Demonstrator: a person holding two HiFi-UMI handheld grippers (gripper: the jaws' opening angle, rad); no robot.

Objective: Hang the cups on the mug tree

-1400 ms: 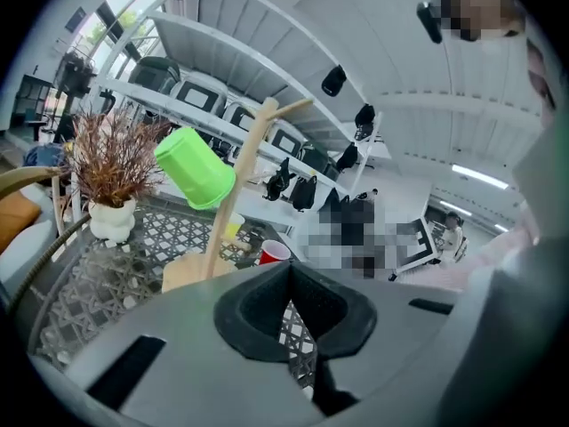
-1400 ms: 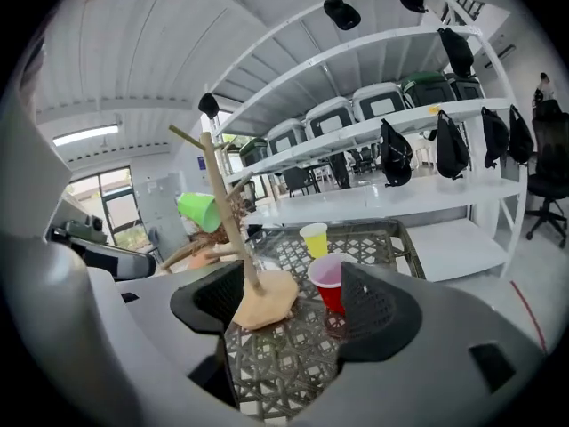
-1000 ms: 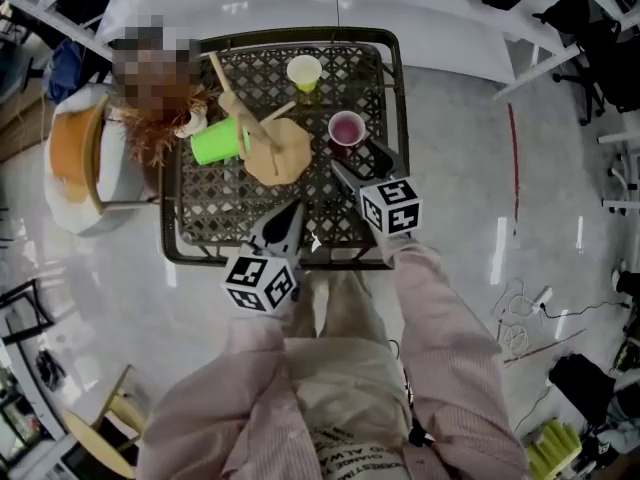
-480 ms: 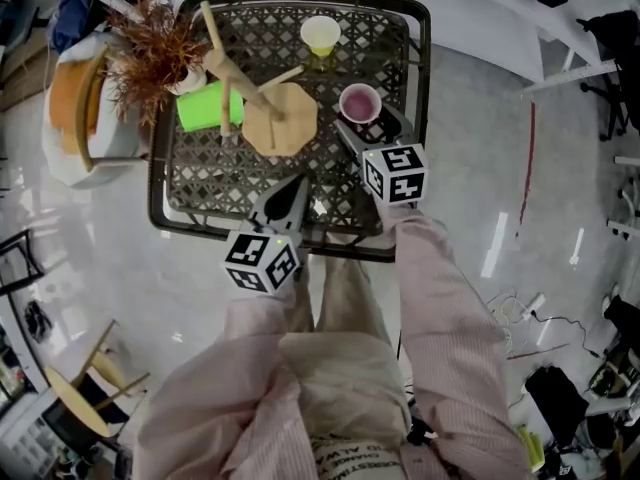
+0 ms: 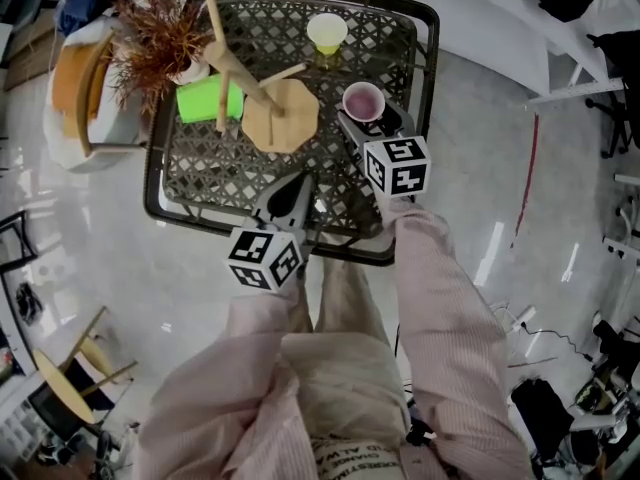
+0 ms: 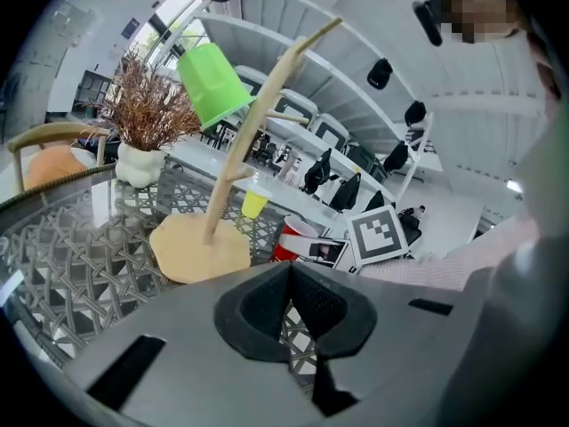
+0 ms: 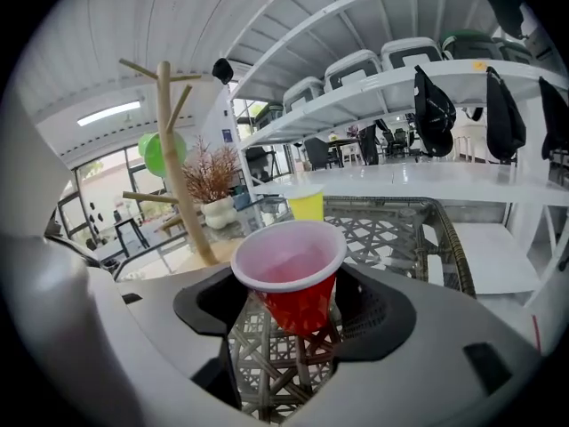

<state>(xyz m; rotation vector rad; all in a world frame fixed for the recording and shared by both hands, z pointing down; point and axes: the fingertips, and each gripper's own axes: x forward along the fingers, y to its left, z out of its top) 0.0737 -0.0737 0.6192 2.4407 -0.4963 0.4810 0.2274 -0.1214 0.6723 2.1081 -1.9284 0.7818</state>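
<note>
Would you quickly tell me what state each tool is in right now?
Left tool: closed, empty.
Right tool: open, red cup between its jaws, not gripped.

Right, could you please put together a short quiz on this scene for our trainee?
1. True or false: the green cup hangs on the mug tree.
2. Which cup stands between the right hand-held gripper's jaws? A yellow cup, B red cup, C green cup.
3. Fill in: the left hand-held gripper's jaws are ____.
Key: 1 true; 2 B; 3 shut.
</note>
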